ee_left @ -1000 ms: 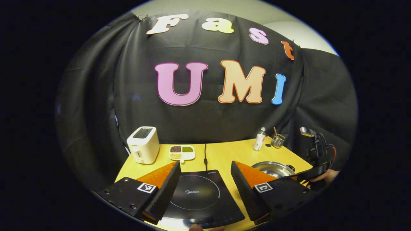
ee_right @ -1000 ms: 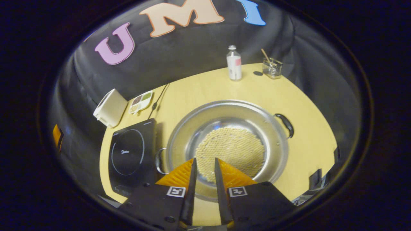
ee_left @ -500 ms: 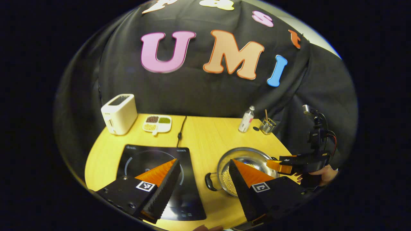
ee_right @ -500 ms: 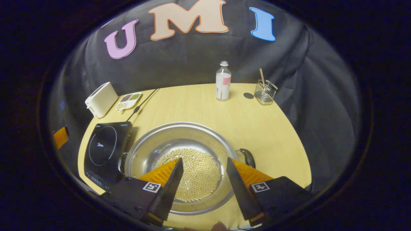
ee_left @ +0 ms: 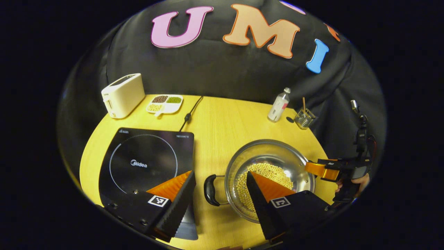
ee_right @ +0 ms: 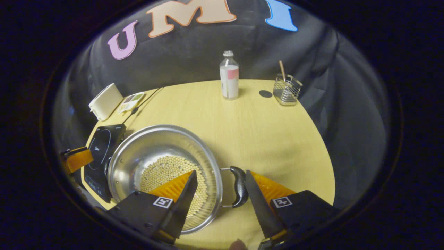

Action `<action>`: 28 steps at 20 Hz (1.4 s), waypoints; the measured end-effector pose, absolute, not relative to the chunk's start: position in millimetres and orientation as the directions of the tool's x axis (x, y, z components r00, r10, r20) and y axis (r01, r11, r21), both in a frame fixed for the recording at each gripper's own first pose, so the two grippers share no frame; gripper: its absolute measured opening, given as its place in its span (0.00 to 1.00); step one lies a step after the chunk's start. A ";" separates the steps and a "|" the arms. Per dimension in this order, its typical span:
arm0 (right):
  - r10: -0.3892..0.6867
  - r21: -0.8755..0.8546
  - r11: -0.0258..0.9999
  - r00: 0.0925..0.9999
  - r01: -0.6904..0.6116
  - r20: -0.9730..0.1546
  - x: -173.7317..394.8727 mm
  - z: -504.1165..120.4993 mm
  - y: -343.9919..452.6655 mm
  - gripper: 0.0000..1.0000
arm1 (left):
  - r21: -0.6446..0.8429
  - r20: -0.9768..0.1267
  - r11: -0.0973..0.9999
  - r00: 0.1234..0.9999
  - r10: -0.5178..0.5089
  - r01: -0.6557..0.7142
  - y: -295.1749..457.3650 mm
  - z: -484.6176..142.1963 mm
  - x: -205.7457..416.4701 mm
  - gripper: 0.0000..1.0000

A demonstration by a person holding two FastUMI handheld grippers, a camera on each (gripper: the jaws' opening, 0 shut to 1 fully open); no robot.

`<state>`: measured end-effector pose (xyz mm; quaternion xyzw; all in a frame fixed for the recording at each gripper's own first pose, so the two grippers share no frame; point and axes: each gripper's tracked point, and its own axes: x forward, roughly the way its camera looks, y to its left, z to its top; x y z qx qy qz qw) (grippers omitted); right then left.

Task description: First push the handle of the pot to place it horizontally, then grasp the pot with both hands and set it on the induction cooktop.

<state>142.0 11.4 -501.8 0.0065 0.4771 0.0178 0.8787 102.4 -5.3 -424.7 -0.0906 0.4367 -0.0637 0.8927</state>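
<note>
The round steel pot (ee_left: 270, 175) of yellow beans is flanked at its black handles by the wide-spread left claw (ee_left: 219, 204) and wide-spread right claw (ee_right: 220, 202).

Lighting was dim and overhead, with glare on the pot (ee_right: 163, 166) wall. Fisheye distortion curved the table (ee_left: 225, 118) edge; the right gripper view was hazier.

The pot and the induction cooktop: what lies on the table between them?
Nothing. In the left gripper view a bare strip of table separates the induction cooktop from the pot; only the pot's black handle reaches into it.
</note>
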 end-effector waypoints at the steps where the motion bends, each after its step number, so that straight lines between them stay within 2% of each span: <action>1: 0.046 0.033 0.999 0.537 -0.033 -0.843 141.5 -506.7 8.3 0.87 | -0.195 -0.783 0.980 0.594 -0.184 0.046 -7.7 -433.7 101.3 0.91; 3: 0.073 0.061 0.997 0.510 -0.039 -0.857 137.3 -518.8 7.1 0.87 | -0.139 -0.803 0.988 0.575 -0.156 0.074 -7.5 -449.6 101.4 0.89; 4: 0.081 0.072 0.997 0.500 -0.036 -0.862 135.0 -525.0 5.9 0.89 | -0.119 -0.817 0.990 0.558 -0.144 0.081 -7.9 -457.9 101.0 0.94; 5: 0.088 0.082 0.996 0.493 -0.034 -0.866 134.3 -529.5 5.4 0.87 | -0.116 -0.828 0.990 0.542 -0.144 0.085 -10.9 -464.4 97.5 0.88; 9: 0.120 0.117 0.992 0.470 -0.036 -0.874 130.8 -537.2 6.0 0.75 | -0.070 -0.862 0.991 0.494 -0.116 0.111 -7.8 -489.3 95.3 0.85; 10: 0.124 0.117 0.992 0.461 -0.044 -0.879 128.6 -541.1 5.2 0.67 | -0.065 -0.877 0.991 0.467 -0.113 0.118 -7.2 -499.2 92.0 0.82; 12: 0.143 0.141 0.989 0.460 -0.040 -0.877 129.1 -540.7 7.0 0.70 | -0.084 -0.900 0.992 0.421 -0.114 0.090 -5.2 -511.1 82.9 0.79; 14: 0.150 0.157 0.987 0.462 -0.022 -0.874 127.5 -541.6 8.0 0.55 | -0.124 -0.890 0.992 0.439 -0.126 0.034 -6.4 -511.7 89.1 0.71; 17: 0.168 0.169 0.985 0.470 -0.040 -0.867 129.3 -541.8 8.7 0.49 | -0.163 -0.883 0.986 0.439 -0.165 0.043 -7.8 -511.1 87.0 0.66; 19: 0.169 0.169 0.985 0.470 -0.043 -0.867 128.9 -542.5 9.8 0.48 | -0.175 -0.880 0.984 0.442 -0.172 0.034 -7.6 -512.1 86.6 0.67; 22: 0.161 0.163 0.986 0.459 -0.035 -0.874 127.4 -542.0 9.2 0.48 | -0.168 -0.880 0.985 0.445 -0.163 0.029 -6.2 -512.2 88.3 0.64; 24: 0.159 0.168 0.986 0.445 -0.019 -0.881 124.6 -541.8 9.2 0.48 | -0.160 -0.895 0.987 0.417 -0.155 0.022 -6.1 -510.7 82.3 0.63; 28: 0.173 0.191 0.982 0.437 -0.002 -0.883 104.1 -531.0 8.1 0.48 | -0.224 -0.883 0.974 0.428 -0.194 -0.022 -6.0 -494.8 68.7 0.58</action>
